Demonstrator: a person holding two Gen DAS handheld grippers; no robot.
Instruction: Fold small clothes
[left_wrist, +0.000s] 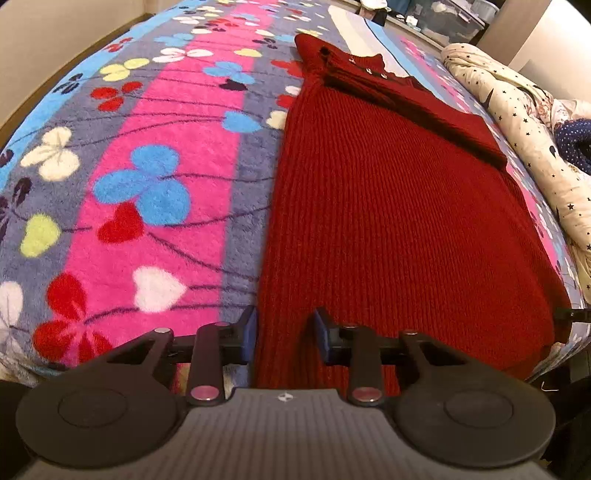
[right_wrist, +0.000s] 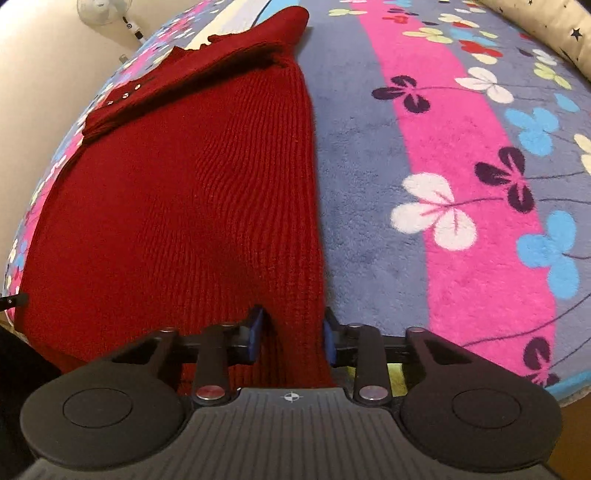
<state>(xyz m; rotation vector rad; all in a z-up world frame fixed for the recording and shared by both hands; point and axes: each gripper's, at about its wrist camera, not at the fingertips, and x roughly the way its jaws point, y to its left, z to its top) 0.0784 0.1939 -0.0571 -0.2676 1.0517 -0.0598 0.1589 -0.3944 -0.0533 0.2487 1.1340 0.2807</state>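
I see red knit sweater (left_wrist: 399, 221) hem between left gripper (left_wrist: 284, 334) jaws, right gripper (right_wrist: 292, 334) jaws, both spread, unclenched, floral blanket (left_wrist: 147, 184) beneath

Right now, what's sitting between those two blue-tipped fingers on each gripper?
Red knit sweater hem: a corner sits between the open fingers of the left gripper and right gripper, each in its own wrist view.

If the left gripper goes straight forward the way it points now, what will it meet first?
The dark red ribbed knit sweater: its near hem already lies between the open fingers of the left gripper, though contact is unclear.
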